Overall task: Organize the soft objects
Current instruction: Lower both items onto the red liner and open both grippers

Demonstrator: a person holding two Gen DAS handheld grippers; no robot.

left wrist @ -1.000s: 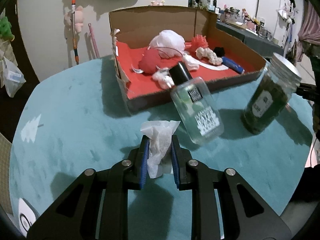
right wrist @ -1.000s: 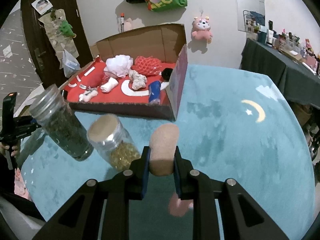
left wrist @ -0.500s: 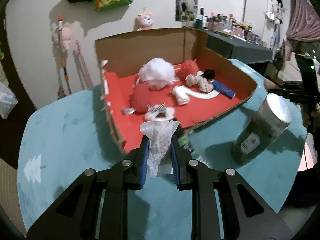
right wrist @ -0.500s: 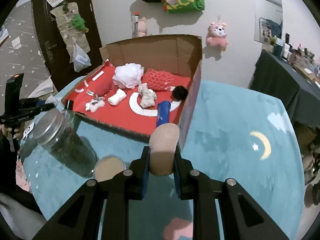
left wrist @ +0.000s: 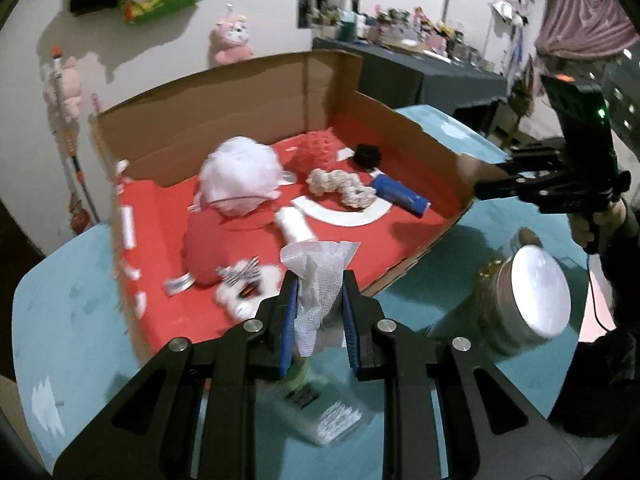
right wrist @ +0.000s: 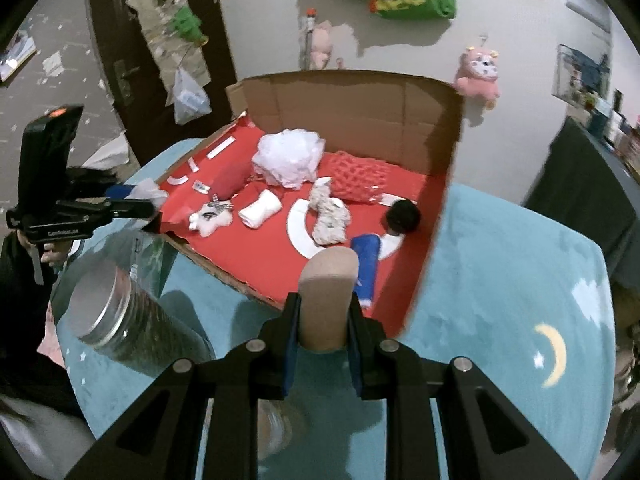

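My teal table is carrying the cardboard box, two lidded jars and a clear bottle.

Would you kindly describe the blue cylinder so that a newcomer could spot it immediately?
Start at the open cardboard box with the red lining on the teal table. Near its front edge, beside the knotted cream rope, the small blue cylinder lies on its side partly over a white ring printed on the lining. It is the only blue item inside the box.

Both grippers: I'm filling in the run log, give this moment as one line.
left gripper: shut on gauze | right gripper: shut on sponge | both near box front | box: holds soft items
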